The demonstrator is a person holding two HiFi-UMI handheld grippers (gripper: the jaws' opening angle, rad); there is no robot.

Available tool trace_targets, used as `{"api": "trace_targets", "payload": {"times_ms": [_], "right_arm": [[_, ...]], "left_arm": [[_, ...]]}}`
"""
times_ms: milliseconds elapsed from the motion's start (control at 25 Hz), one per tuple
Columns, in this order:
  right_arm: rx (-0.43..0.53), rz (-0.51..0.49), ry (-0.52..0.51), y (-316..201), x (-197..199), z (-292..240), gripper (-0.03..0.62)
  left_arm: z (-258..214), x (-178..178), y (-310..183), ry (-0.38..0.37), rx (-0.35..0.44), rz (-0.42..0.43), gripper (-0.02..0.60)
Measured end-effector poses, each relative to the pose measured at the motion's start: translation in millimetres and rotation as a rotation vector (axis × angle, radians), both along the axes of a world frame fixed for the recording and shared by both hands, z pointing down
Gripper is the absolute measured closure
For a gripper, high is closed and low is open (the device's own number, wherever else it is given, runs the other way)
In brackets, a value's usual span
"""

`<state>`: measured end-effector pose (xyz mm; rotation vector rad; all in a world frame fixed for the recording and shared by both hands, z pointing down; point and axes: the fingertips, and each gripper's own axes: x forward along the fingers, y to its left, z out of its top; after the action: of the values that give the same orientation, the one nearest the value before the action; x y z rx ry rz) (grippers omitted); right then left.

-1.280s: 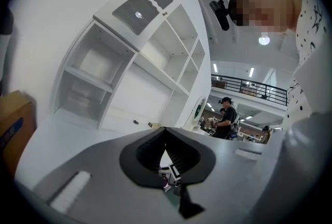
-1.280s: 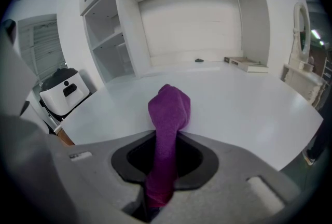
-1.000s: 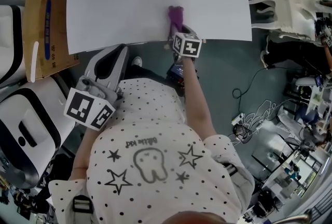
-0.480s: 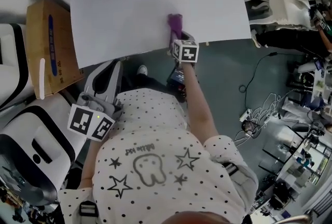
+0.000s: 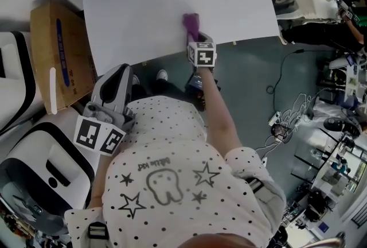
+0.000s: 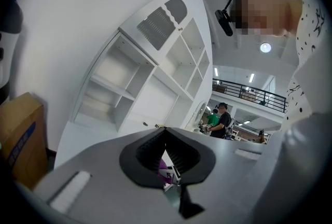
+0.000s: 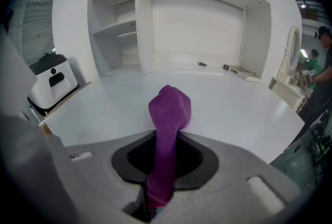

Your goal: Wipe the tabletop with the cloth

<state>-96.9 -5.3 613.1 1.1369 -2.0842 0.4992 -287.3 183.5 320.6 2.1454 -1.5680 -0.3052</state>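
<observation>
Right gripper [image 7: 165,166] has its jaws clamped tight on the purple cloth [image 7: 169,106] - the cloth runs up between them and bunches into a rounded wad just ahead of the tips, over the white surface [image 7: 233,109]. In the head view that wad sits near the surface's front edge, approx. mid-width, w/ most of the bare white lying beyond the jaws and out to both sides. Judging from this, the wipe is under way but far from covering the whole top. To do it well: tip the jaws down so only the wad rubs, not the hard tips; hold steady pressure; run overlapping passes out ahead of the jaws and back; don't ease the grip or the cloth will slide out. The right arm is stretched straight fwd from the body, forearm in line w/ the gripper. Left gripper [image 6: 166,140] hangs back low at the person's side, off the surface - its jaws are closed together w/ nothing between them, aimed up at the white shelving [image 6: 150,70].
</observation>
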Motion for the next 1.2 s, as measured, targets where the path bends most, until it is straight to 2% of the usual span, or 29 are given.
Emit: {"api": "trace_targets", "payload": {"times_ms": [760,1200], "right_arm": [[0.007,-0.040,0.035,31.8,-61.2,-2.8,0.528],[0.023,-0.085,0.054,50.5,-95.8,-2.0,0.530]], "left_arm": [[3.2,-57.0,10.4,0.014,0.007,-0.006,0.586],[2.6,-73.3,13.2,0.006,0.010,0.003,0.586]]}}
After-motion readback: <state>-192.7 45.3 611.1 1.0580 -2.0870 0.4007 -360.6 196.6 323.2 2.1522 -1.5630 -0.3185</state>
